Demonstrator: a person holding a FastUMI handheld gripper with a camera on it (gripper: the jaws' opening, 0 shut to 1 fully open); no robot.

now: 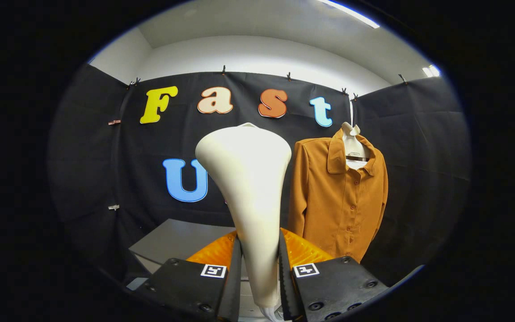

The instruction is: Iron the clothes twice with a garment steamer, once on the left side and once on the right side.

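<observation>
Cream plastic fills my forward view: the steamer stands upright between my fingers, its neck narrow at the grip and flaring to a wide head above. My gripper is closed on that neck, both fingers pressing it. Beyond and to the right, the brown shirt hangs buttoned on a hanger. A grey table sits beyond on the left.
</observation>
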